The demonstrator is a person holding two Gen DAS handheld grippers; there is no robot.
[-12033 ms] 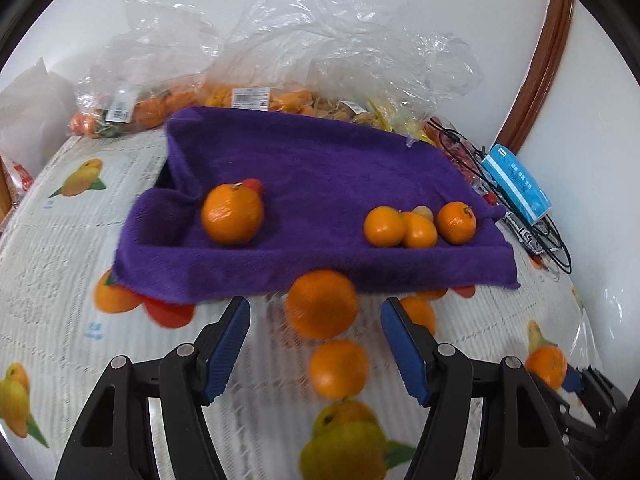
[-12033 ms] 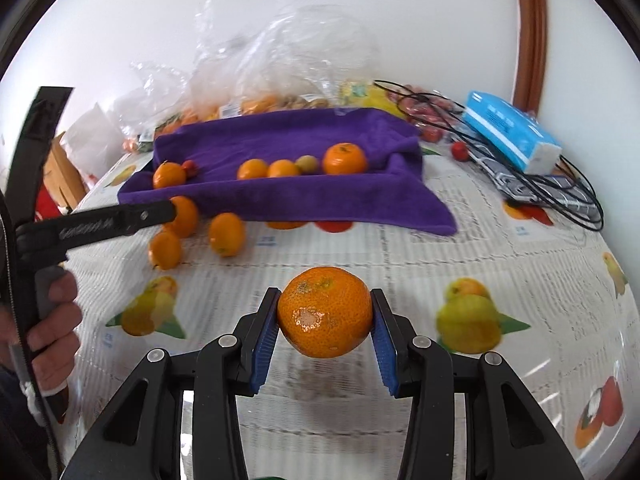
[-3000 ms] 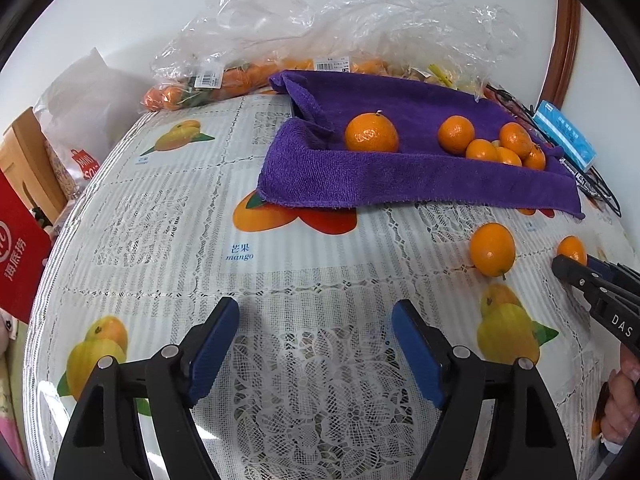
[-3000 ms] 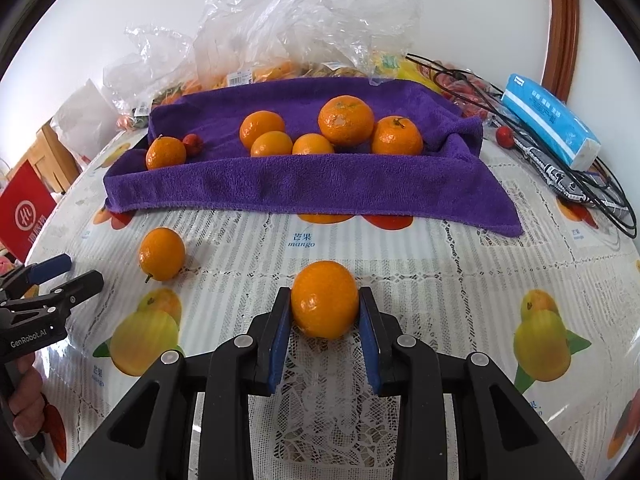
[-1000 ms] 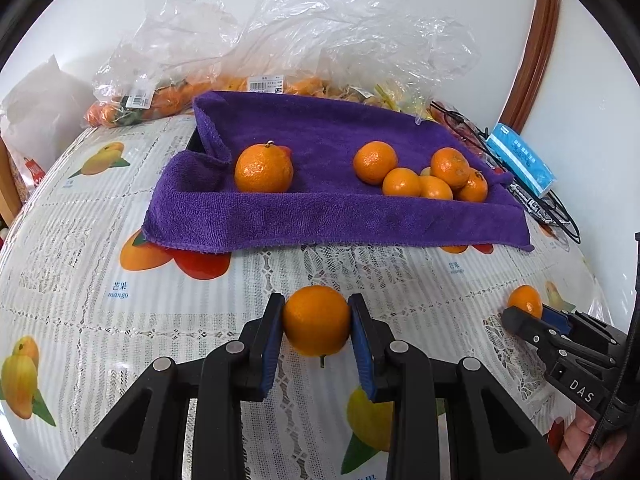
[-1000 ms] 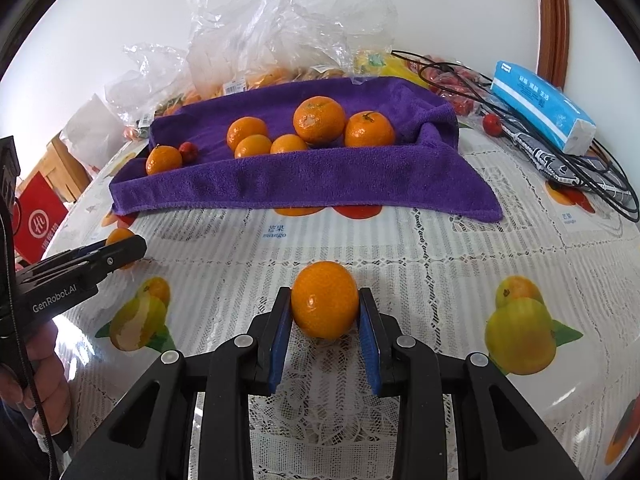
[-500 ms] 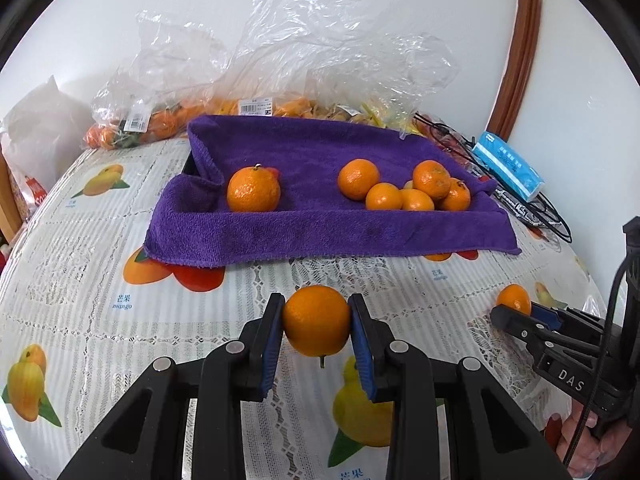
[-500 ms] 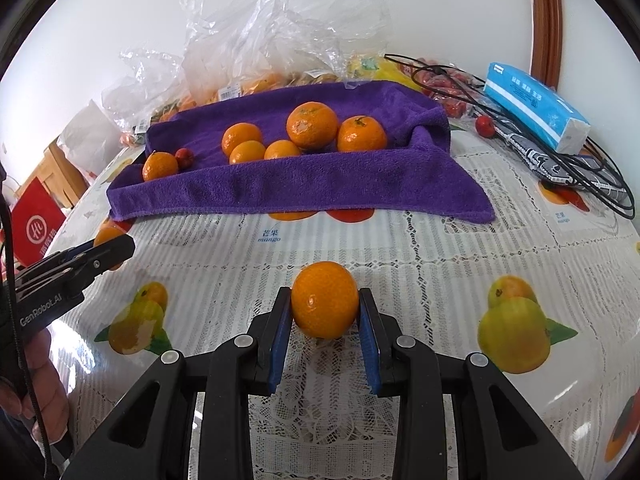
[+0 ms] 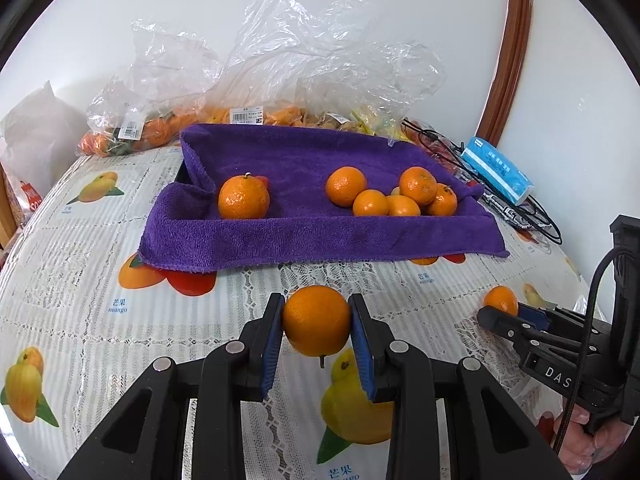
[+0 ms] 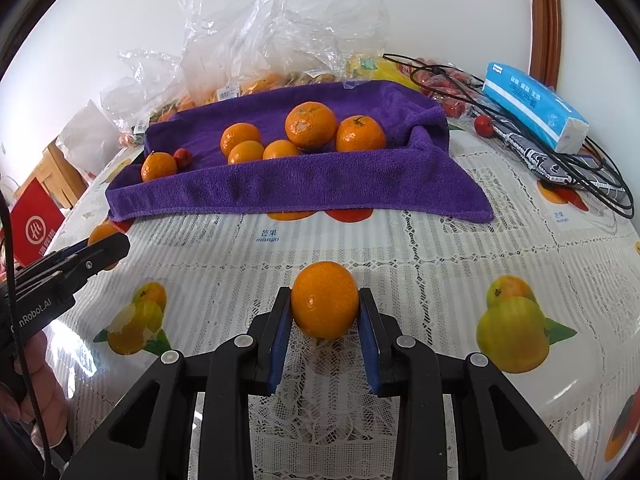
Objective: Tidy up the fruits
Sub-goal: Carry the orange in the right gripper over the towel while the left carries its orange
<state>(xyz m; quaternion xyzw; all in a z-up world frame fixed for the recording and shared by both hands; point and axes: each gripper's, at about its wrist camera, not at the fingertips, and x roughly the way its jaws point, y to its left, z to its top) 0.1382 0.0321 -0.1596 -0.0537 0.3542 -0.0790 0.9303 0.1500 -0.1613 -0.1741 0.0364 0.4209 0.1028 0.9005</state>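
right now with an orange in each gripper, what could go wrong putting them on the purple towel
The right gripper pinches its orange only at the jaws' tips, so it might slip out mid-carry. The pile on the towel is crowded; a dropped orange could knock others rolling. The left gripper's orange looks more secure.

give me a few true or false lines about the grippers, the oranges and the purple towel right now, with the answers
1. The left gripper is shut on an orange. True.
2. The right gripper is open and empty. False: it is shut on a second orange.
3. The purple towel has no fruit on it. False: several oranges lie on it, with one orange near its left end apart from the cluster of oranges at the right.
4. A blue tissue pack lies to the right of the towel, beside black cables. True.
5. Clear plastic bags sit behind the towel. True.
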